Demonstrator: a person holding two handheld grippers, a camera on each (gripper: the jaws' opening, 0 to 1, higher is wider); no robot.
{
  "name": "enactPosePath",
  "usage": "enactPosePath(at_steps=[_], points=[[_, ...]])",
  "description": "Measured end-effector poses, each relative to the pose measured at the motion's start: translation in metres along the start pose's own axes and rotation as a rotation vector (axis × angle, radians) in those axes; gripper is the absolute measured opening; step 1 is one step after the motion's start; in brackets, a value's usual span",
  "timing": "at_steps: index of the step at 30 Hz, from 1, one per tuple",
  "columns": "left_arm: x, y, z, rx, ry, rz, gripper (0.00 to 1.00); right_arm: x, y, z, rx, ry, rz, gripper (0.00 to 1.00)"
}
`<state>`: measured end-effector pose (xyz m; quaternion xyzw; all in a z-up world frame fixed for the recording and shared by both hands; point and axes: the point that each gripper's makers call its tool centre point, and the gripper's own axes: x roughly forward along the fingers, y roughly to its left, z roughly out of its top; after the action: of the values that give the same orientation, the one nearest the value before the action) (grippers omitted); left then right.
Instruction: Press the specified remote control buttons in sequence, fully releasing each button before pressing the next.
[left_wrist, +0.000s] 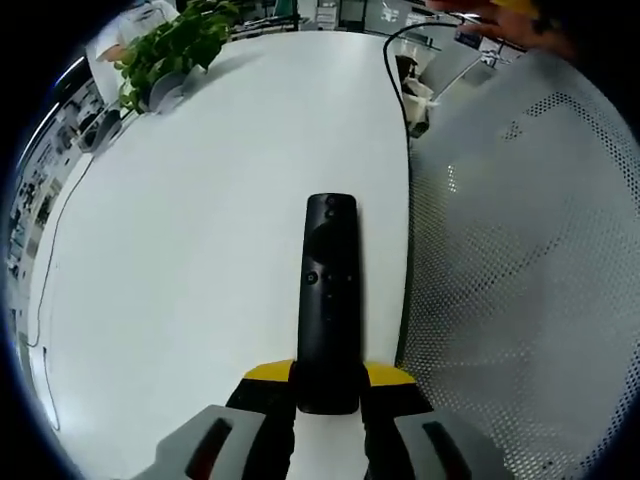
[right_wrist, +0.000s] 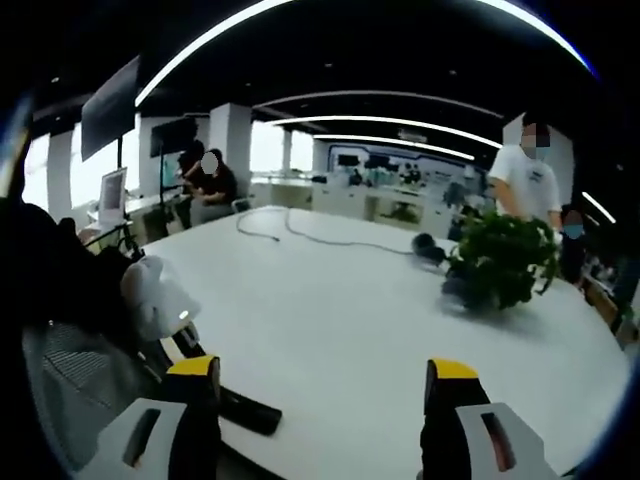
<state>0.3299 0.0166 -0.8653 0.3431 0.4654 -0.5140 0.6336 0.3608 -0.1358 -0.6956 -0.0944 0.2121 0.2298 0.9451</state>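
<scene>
Beside the remote (left_wrist: 329, 300), a mesh chair (left_wrist: 520, 290).

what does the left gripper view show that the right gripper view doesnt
Left gripper view: the left gripper shut on the near end of the slim black remote control, button face up, beside a grey mesh chair back. Right gripper view: the right gripper open above the table, with people standing and seated beyond it. Both: the white tabletop, the leafy green potted plant and the remote.
</scene>
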Motion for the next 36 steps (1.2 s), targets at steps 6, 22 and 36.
enactPosePath(at_steps=[6,22,36], points=[[0.000,0.016,-0.001,0.045,0.035,0.002,0.24,0.002,-0.005,-0.008,0.011,0.045,-0.025,0.79],[0.001,0.065,0.006,0.081,0.088,0.013,0.24,0.003,-0.005,-0.018,-0.006,0.102,-0.036,0.72],[0.002,0.101,0.013,0.093,0.109,0.011,0.24,0.003,-0.006,-0.024,-0.005,0.136,-0.032,0.64]])
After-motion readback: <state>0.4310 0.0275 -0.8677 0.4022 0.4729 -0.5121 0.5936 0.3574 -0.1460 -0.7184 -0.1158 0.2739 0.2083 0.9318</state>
